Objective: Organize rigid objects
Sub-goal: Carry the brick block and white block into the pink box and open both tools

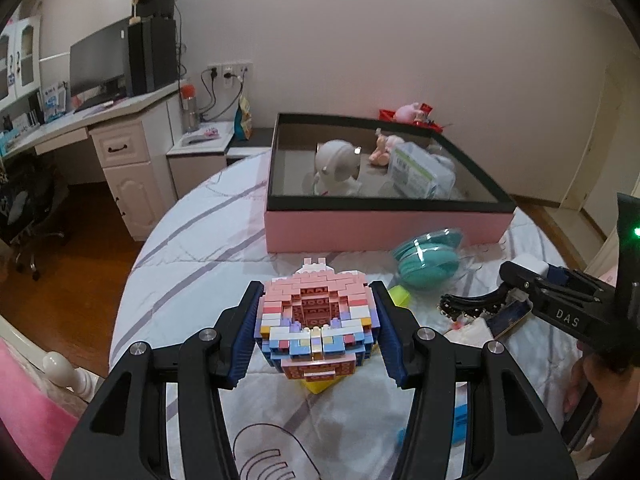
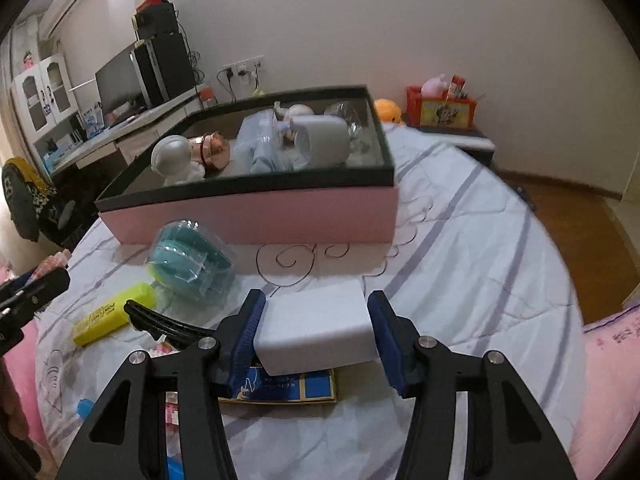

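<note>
So the left gripper point(image 1: 318, 334) has its blue pads clamped on both sides of a pastel brick-built model point(image 1: 316, 326), held up off the quilt point(image 1: 192, 264). The right gripper point(image 2: 316, 334) is squeezing a plain white box point(image 2: 318, 330) between its pads, just above a dark blue booklet point(image 2: 288, 388). Straight ahead of both sets of fingers sits the pink storage box point(image 2: 256, 220) with an astronaut figure point(image 2: 174, 160) inside. Left of the right fingers: a yellow highlighter point(image 2: 114, 314), a black hair clip point(image 2: 168, 324) and a teal item in clear packaging point(image 2: 190, 262).
</note>
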